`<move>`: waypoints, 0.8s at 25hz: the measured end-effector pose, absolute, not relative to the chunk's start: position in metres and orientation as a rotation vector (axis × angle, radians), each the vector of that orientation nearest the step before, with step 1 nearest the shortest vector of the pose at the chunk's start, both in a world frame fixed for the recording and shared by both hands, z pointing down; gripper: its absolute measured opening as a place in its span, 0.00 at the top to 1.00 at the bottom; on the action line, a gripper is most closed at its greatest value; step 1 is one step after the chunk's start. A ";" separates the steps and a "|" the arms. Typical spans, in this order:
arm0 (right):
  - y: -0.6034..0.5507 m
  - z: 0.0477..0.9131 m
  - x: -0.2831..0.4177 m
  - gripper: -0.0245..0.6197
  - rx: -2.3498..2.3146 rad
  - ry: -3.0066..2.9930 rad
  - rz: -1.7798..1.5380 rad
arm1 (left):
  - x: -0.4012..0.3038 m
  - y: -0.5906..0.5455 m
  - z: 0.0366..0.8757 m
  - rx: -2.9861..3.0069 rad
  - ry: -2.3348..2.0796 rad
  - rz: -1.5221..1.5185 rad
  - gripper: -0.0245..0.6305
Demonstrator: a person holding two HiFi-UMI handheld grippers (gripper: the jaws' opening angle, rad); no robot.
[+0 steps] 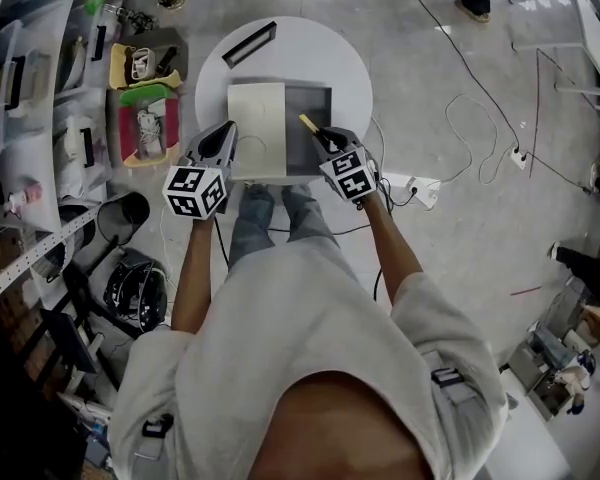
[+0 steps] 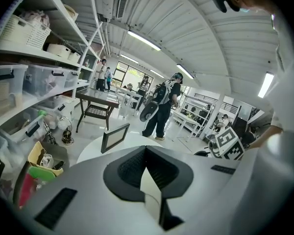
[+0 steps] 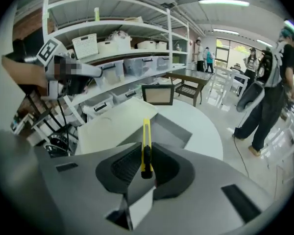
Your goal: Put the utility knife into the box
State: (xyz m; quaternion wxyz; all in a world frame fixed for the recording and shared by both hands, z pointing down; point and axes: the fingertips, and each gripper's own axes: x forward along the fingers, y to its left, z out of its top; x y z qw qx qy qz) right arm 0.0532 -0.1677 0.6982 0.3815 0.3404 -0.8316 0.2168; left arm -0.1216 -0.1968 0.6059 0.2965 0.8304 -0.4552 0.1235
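Currently right gripper [image 3: 146,152] clamped on knife [image 3: 146,133], its long axis pointing up-frame at open box [image 3: 179,127] just ahead. Left gripper [image 2: 146,148], jaws together, sits by lid [image 1: 257,118].

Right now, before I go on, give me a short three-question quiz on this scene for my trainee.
1. Which gripper holds the utility knife?
2. True or false: the lid of the box is closed.
3. What stands on the table beyond the box? A: a black frame. B: a mug. C: a kettle.

Key
1. The right gripper. The yellow knife is clamped between its jaws and points out towards the box.
2. False. The lid lies folded open to the side, and the grey inside of the box is exposed.
3. A.
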 end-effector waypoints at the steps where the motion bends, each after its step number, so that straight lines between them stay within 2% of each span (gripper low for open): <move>1: -0.167 0.704 0.053 0.84 0.833 -2.106 0.519 | -0.123 -0.197 0.606 2.205 -1.213 0.327 0.93; 20: -0.161 0.765 0.041 0.84 0.253 -1.820 0.025 | -0.136 -0.199 0.610 2.173 -1.242 0.316 0.93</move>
